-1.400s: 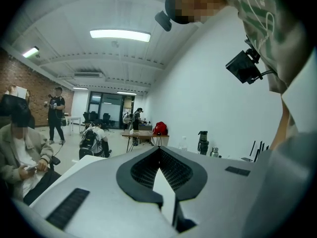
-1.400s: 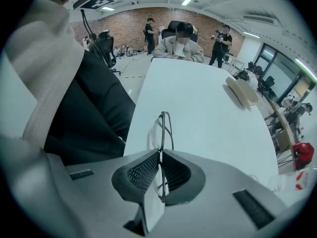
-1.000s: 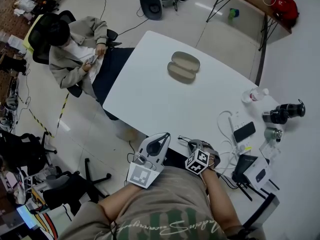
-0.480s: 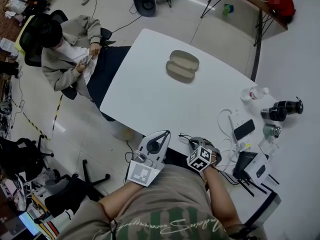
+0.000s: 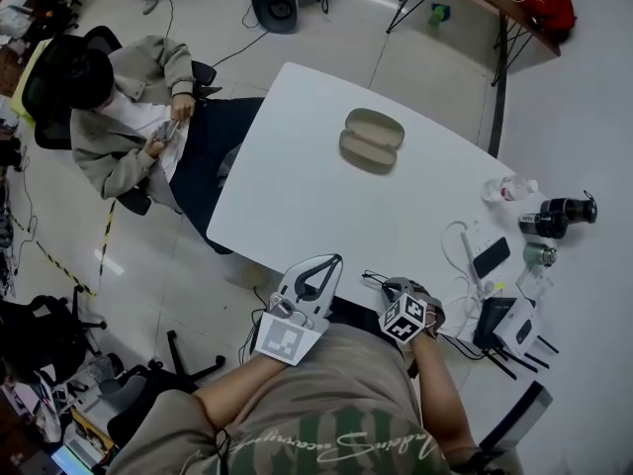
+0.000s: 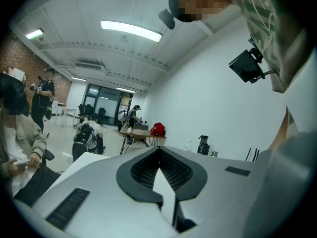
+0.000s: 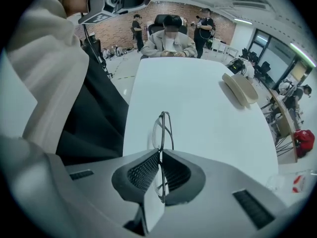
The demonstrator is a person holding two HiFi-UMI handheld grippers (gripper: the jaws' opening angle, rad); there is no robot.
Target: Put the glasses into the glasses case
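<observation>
Head view: seeing a phone (image 5: pixel 491 256) and a clear bottle (image 5: pixel 509 188) crowding the counter's (image 5: pixel 297 196) right end, and a seated person (image 5: pixel 119 127) just off its left edge. Finding bare surface between the near edge and the glasses case (image 5: pixel 371 139), lying open and empty toward the far edge. Pinching the glasses (image 7: pixel 162 130) edge-on in the right gripper's (image 7: pixel 159 155) jaws at the near edge, holding the left gripper's (image 6: pixel 159 150) jaws closed on nothing.

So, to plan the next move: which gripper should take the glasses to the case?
Right. The right gripper is shut on the glasses, and the glasses case lies ahead of it on the white table. The left gripper is shut on nothing.
</observation>
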